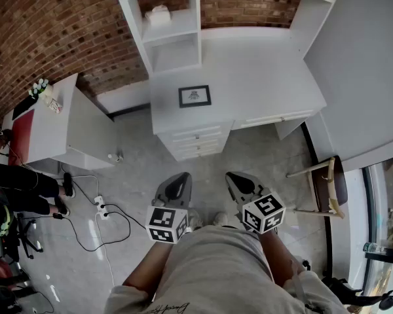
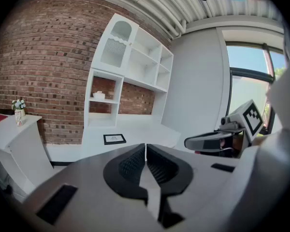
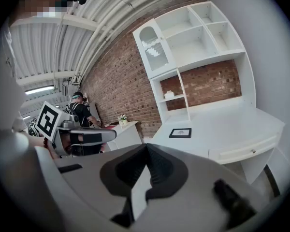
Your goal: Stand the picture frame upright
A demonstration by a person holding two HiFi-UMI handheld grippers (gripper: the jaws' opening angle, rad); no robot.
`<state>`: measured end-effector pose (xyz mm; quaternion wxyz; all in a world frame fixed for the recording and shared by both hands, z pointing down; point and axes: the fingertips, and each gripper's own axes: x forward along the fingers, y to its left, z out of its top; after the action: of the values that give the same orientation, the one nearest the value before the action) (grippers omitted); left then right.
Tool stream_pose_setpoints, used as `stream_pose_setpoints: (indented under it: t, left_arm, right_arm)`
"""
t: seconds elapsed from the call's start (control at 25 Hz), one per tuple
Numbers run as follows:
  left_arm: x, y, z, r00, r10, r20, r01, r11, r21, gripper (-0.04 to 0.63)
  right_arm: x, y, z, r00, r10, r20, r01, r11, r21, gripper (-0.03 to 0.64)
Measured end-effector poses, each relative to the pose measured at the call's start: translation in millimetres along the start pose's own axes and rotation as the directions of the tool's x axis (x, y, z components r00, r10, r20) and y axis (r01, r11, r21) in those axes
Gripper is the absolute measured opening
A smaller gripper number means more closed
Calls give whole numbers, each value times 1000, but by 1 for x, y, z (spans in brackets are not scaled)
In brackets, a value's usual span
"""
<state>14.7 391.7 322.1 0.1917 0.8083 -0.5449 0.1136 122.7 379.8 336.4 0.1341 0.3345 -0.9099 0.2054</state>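
**Both claws empty, frame not yet touched**

Your left claw (image 1: 177, 183) and right claw (image 1: 238, 182) hang side by side, each with its jaws pressed together and nothing between them. Well ahead of both, across a stretch of floor, the picture frame (image 1: 194, 96) lies flat on the white tabletop (image 1: 262, 77). It sits roughly ahead of the gap between the claws, a little toward the left one. Nothing of the task looks done: the frame is not upright, and neither claw is near it. By my reading everything is left for you: close the distance, spread a claw, take an edge, tip the frame up and leave it standing.
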Motion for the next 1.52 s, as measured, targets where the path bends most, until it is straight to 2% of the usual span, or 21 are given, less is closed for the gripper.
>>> stream_pose_setpoints:
  t: [0.44, 0.68, 1.12, 1.52]
  left_arm:
    - [-8, 2, 9, 1000, -16, 16, 15, 1000, 16, 21]
    - [-16, 18, 8, 1000, -15, 22, 15, 1000, 11, 21]
    - [-35, 59, 5, 999, -47, 22, 46, 999, 15, 21]
    - [-9, 77, 10, 997, -70, 11, 70, 997, 19, 21]
  right_arm:
    - [7, 17, 6, 1000, 1, 23, -1, 1000, -8, 28]
    - [16, 22, 13, 998, -20, 52, 19, 999, 33, 29]
    - [43, 46, 20, 995, -73, 67, 70, 996, 46, 29]
    - [67, 31, 22, 995, -82, 55, 79, 995, 59, 29]
